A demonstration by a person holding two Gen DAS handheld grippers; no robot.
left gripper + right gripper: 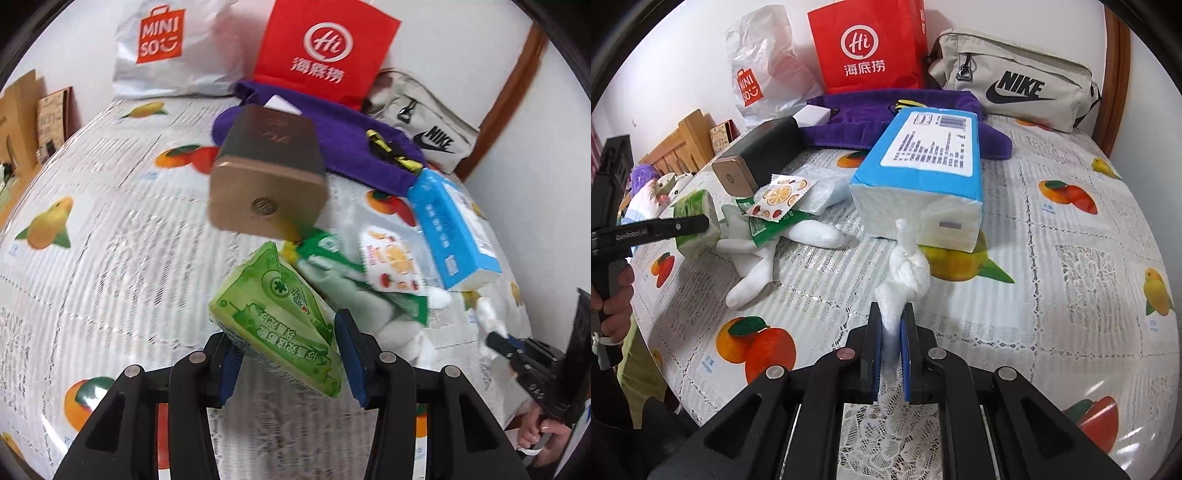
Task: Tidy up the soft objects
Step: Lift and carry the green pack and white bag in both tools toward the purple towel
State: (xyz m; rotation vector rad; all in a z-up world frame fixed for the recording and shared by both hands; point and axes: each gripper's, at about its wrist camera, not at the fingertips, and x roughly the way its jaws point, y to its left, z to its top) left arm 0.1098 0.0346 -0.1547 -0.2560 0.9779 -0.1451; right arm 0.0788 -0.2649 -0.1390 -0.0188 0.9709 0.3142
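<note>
The left gripper [288, 354] pinches a green tissue pack [275, 325] printed with Chinese characters, lifted over the table's [1071, 258] fruit-print cloth, while the right gripper [891, 354] is pressed together on a knotted white plastic bag [905, 266] just in front of a blue tissue pack [923, 162]. Along the far edge stand a white MINISO bag [757, 74], a red paper bag [868, 48] marked "Hi" with 海底捞, and a beige NIKE pouch [1015, 81], with a purple towel [849, 122] before them. Near the left edge lie a gold-capped box [757, 158], a citrus-print sachet [779, 199] and a white soft toy [768, 251].
</note>
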